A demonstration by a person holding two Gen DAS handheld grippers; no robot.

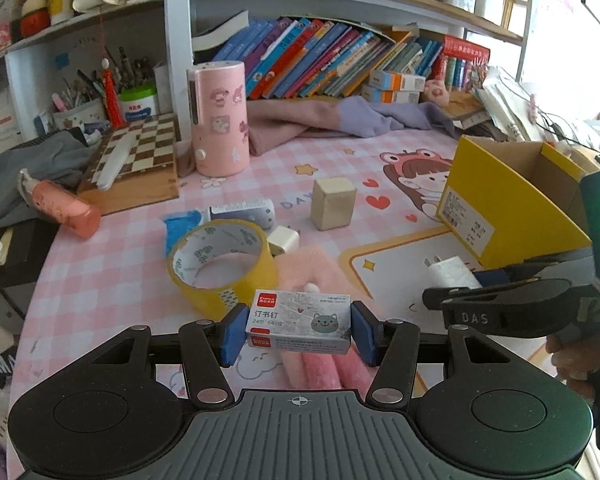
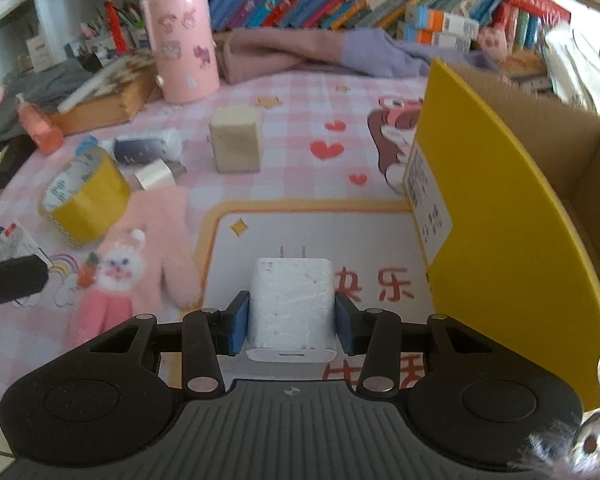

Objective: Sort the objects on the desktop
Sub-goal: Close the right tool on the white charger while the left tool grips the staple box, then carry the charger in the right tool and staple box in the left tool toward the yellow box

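Staple box (image 1: 298,322) pinched between blue pads of left gripper (image 1: 298,326), held above pink fluffy glove (image 1: 319,364) on pink checked desk mat (image 1: 100,280). White charger (image 2: 291,312), prongs forward, clamped in right gripper (image 2: 291,320) beside open yellow cardboard box (image 2: 499,208). Yellow tape roll (image 1: 222,266), wooden cube (image 1: 333,203), pink canister (image 1: 219,118) stand beyond.
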